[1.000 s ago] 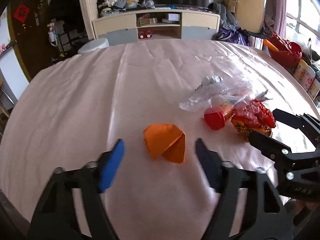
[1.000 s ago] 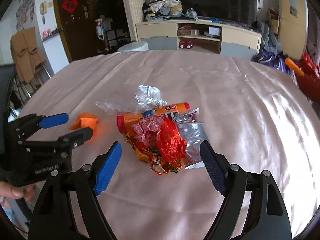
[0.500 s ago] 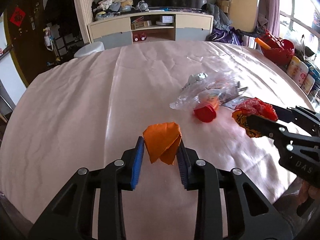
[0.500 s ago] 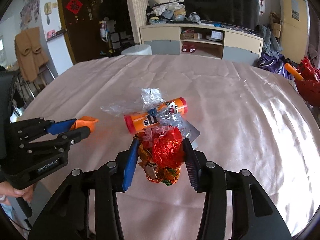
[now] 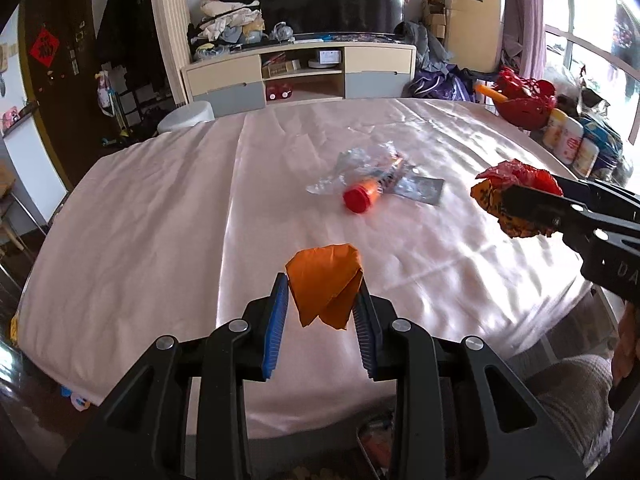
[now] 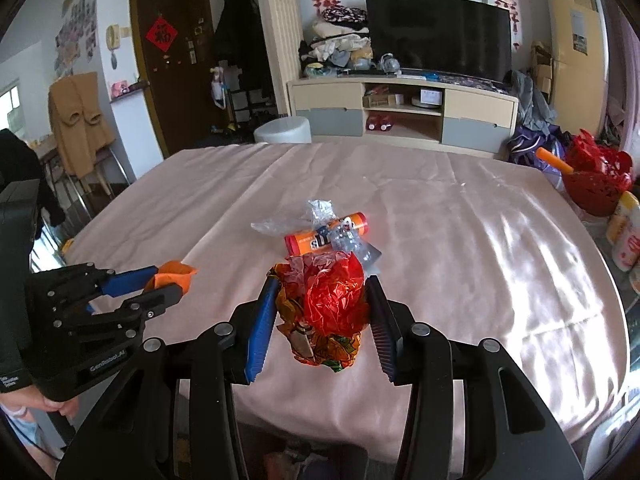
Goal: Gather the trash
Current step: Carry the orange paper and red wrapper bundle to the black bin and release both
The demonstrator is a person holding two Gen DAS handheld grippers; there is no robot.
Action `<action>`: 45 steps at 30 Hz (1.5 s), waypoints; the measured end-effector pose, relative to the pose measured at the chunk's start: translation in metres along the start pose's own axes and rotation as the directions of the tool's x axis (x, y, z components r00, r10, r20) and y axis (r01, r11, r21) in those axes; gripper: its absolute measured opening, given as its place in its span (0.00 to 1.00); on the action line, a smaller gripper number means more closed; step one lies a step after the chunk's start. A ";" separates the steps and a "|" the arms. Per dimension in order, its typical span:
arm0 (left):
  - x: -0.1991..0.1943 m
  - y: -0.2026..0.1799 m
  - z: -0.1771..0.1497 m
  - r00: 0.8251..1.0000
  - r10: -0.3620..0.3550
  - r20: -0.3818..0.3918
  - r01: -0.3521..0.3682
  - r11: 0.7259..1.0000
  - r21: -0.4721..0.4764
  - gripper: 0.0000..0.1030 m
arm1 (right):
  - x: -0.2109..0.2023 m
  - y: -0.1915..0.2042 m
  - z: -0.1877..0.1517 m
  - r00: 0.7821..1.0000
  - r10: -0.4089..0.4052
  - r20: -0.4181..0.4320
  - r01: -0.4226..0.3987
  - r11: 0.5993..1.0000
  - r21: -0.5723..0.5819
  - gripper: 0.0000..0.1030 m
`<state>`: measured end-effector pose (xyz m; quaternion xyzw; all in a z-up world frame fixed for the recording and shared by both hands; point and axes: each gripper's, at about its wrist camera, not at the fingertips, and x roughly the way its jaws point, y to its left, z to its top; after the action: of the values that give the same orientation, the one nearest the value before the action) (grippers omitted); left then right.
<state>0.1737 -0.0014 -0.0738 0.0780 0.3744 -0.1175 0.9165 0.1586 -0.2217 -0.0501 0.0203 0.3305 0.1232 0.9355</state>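
Left gripper [image 5: 322, 300] clamps folded orange paper [image 5: 325, 282]; right gripper [image 6: 322, 300] clamps a crumpled red foil wrapper [image 6: 326, 308] above the table [image 6: 480, 240].

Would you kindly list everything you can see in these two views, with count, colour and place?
paper scrap: one, orange, held in the left gripper
wrapper ball: one, red and orange, held in the right gripper
tube: one, orange with red cap, lying mid-table
clear plastic: one crumpled piece, over the tube
foil packet: one, silver, beside the tube
table: one, pink cloth
basket: one, red, beyond the table's right edge
television: one, black, on the far cabinet
left gripper: black, blue pads
right gripper: black, blue pads
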 end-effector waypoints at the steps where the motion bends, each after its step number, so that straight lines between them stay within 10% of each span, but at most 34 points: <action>1: -0.005 -0.002 -0.003 1.000 -0.002 0.002 0.002 1.000 0.001 0.29 | -0.006 -0.001 -0.003 1.000 -0.002 0.002 0.002 1.000 0.002 0.44; 18: -0.053 -0.041 -0.081 0.997 -0.069 -0.025 0.069 0.998 -0.009 0.29 | -0.047 -0.004 -0.087 0.998 0.011 -0.068 -0.007 0.999 0.052 0.44; 45: 0.013 -0.067 -0.194 0.937 -0.186 -0.297 0.174 0.983 -0.065 0.33 | 0.007 -0.001 -0.201 0.945 0.020 -0.327 0.025 0.991 0.132 0.46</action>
<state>0.0350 -0.0230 -0.2235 0.0431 0.5179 -0.1803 0.8351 0.0388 -0.2297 -0.2109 0.0619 0.4891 0.1013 0.8641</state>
